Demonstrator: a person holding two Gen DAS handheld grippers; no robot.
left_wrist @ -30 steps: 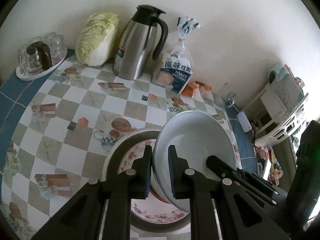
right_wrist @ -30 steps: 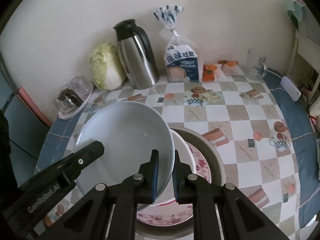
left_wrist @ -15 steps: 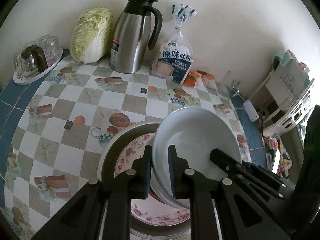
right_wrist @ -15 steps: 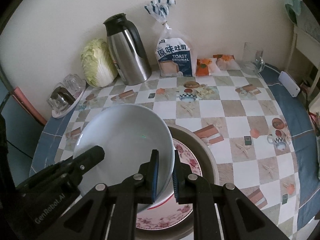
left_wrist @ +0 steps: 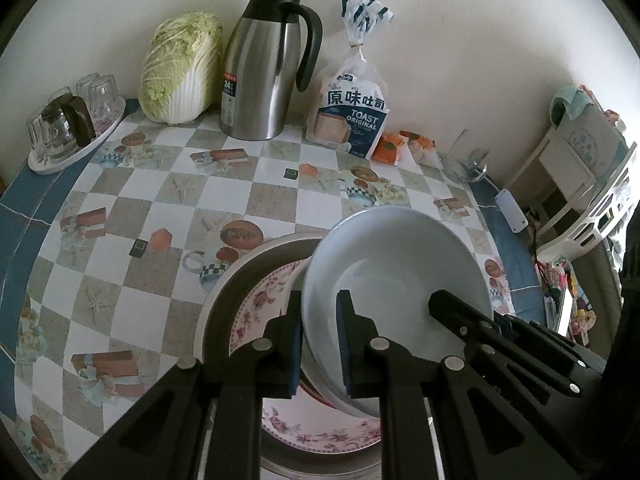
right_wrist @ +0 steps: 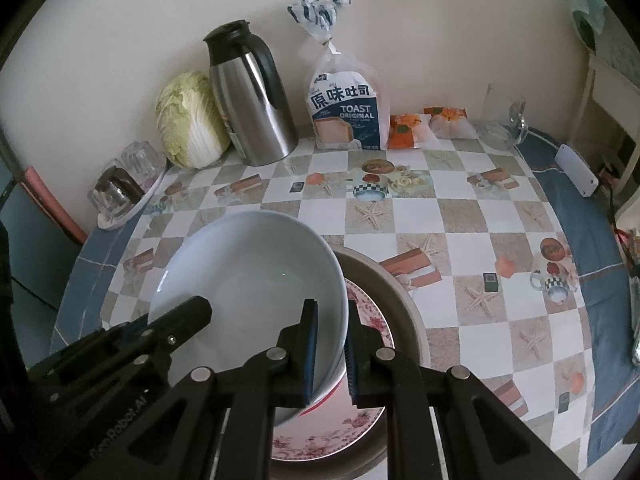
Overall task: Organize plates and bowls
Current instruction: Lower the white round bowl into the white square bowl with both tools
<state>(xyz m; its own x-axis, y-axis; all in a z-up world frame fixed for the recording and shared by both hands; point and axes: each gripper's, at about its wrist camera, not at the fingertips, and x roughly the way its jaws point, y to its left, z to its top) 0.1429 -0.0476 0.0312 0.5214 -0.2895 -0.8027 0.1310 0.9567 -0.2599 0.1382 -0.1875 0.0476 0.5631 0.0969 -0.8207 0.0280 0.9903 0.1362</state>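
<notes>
While my left tongs (left_wrist: 320, 344) and right tongs (right_wrist: 331, 346) pinch opposite rims | smooth, glossy white bowl (right_wrist: 248, 280) tilts above floral plate (right_wrist: 320, 440) | checkered desk (right_wrist: 440, 216).

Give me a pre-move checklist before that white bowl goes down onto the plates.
1. Left gripper shut on the plain white ceramic bowl rim: ok.
2. Right gripper shut on the opposite rim: ok.
3. Bowl level: not ok, it tilts.
4. Pink floral plate under the bowl, stacked in the larger grey-rimmed plate: ok.
5. Bowl clear of the floral plate: cannot tell, the contact zone is hidden.
6. Steel thermos jug and toast bag stand away at the wall: ok.
</notes>
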